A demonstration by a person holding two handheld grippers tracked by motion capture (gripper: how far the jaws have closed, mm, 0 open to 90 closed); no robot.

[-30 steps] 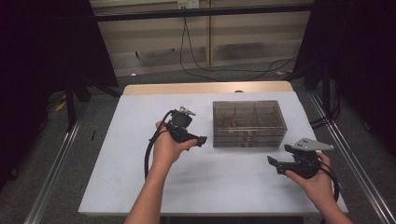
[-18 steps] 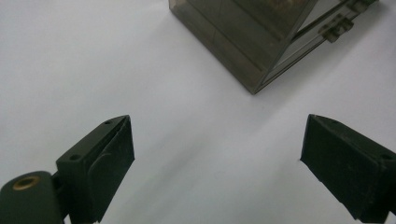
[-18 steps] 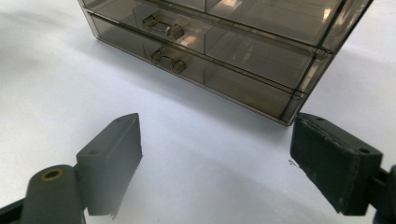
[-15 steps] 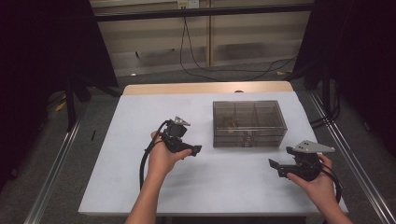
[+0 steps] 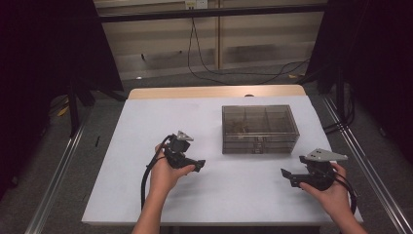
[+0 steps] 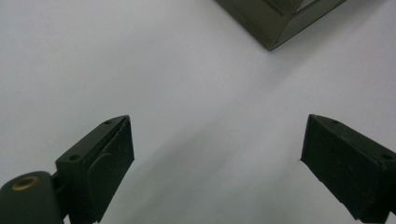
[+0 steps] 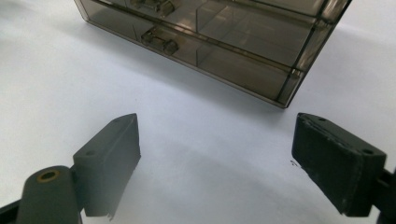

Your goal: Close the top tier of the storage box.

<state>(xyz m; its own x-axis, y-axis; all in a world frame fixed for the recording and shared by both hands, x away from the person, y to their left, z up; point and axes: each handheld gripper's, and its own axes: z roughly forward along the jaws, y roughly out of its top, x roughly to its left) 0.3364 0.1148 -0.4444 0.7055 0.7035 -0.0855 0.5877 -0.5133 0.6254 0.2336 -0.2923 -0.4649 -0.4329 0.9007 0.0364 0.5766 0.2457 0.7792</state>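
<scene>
White covering spreads over the table (image 5: 146, 122), which stands in a dim room with dark curtains at both sides and black cables trailing on the floor beyond its far edge. On the right half of the table, toward the far side, sits a smoky see-through plastic box (image 5: 259, 128) with a shut lid, two latches on its near wall and dividers inside; something small and brownish lies in its far left compartment, too small to identify.

A person's forearms reach in from the near edge. The left gripper (image 5: 198, 165) is held near the middle of the table, left of the box and nearer, pointing right. Its jaws stand wide apart with nothing between them, and in the left gripper view (image 6: 217, 158) one corner of the box (image 6: 280, 18) shows just beyond, apart from the jaws.

The right gripper (image 5: 286, 174) is held near the right near corner of the table, pointing left, with a grey three-cornered plate on top. Its jaws are also spread wide and hold nothing. In the right gripper view (image 7: 217, 163) the box (image 7: 224, 37) lies close ahead, not touching.
</scene>
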